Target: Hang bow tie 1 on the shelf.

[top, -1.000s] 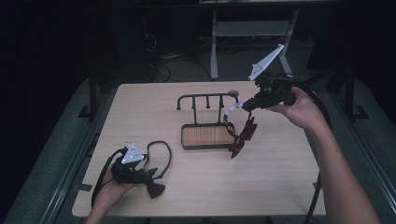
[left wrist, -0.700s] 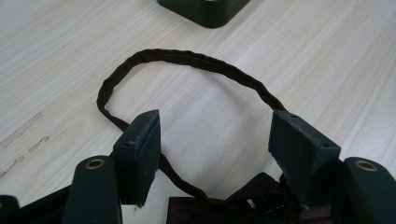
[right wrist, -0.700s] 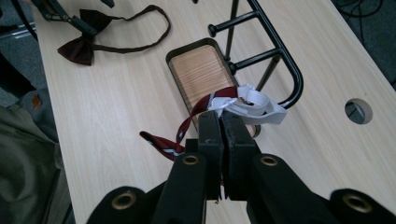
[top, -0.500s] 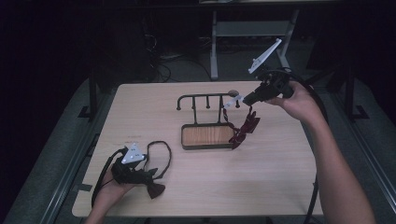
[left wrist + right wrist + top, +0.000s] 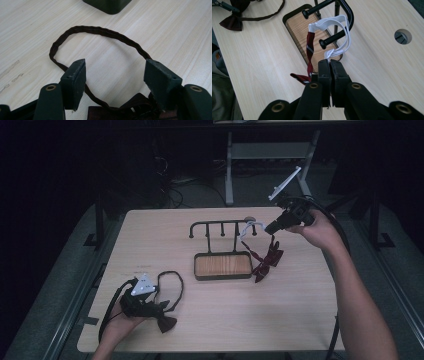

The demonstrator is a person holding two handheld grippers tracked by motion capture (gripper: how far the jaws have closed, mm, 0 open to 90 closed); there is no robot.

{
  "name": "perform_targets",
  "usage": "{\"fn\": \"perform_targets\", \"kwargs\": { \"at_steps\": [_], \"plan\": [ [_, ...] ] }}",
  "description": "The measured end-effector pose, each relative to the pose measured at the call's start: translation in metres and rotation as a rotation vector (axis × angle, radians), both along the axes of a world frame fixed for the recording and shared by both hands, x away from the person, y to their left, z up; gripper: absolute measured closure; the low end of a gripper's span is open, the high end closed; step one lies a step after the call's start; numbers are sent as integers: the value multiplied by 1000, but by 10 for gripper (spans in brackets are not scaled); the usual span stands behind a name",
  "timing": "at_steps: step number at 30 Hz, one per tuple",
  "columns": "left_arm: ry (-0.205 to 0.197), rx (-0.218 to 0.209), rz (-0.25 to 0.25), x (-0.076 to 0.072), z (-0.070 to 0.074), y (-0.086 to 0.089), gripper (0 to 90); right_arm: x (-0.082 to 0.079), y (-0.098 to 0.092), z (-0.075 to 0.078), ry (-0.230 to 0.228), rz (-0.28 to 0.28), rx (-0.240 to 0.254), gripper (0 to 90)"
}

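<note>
1. A dark room surrounds a pale wood-grain bench [image 5: 300, 315], with a grey metal stand behind it.
2. A black hook rack [image 5: 222, 227] stands at the middle of the bench on a tray base with a wooden inlay [image 5: 222, 265].
3. The right hand-held gripper [image 5: 267, 227] sits at the rack's right end; in the right gripper view its jaws are clenched on the white elastic strap [image 5: 342, 27] of a red striped bow tie [image 5: 267, 262].
4. That strap loops around the rack's end hook [image 5: 333, 38], while the tie hangs just beside the tray's right edge, its lower tip at the bench.
5. The left hand-held gripper [image 5: 160, 307] rests near the front left corner, its jaws released and apart.
6. A dark bow tie [image 5: 165, 322] lies there on the bench, its thin strap [image 5: 100, 31] curving in a loop ahead of the open jaws.
</note>
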State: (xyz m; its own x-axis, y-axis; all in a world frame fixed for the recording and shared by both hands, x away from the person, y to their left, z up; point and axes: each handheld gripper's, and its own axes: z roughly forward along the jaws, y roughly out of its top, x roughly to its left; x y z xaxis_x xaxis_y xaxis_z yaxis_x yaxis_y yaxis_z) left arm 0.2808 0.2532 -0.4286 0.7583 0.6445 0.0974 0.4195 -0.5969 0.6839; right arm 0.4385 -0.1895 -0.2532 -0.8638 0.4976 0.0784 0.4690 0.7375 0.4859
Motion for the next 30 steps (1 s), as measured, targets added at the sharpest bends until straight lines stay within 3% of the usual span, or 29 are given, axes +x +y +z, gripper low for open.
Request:
{"fn": "perform_targets", "kwargs": {
  "at_steps": [19, 30],
  "plan": [
    [5, 2, -4, 0, 0, 0, 348, 15, -2, -22, 47, -48, -22, 851],
    [5, 4, -4, 0, 1, 0, 348, 14, -2, -29, 59, -33, -11, 800]
  ]
}}
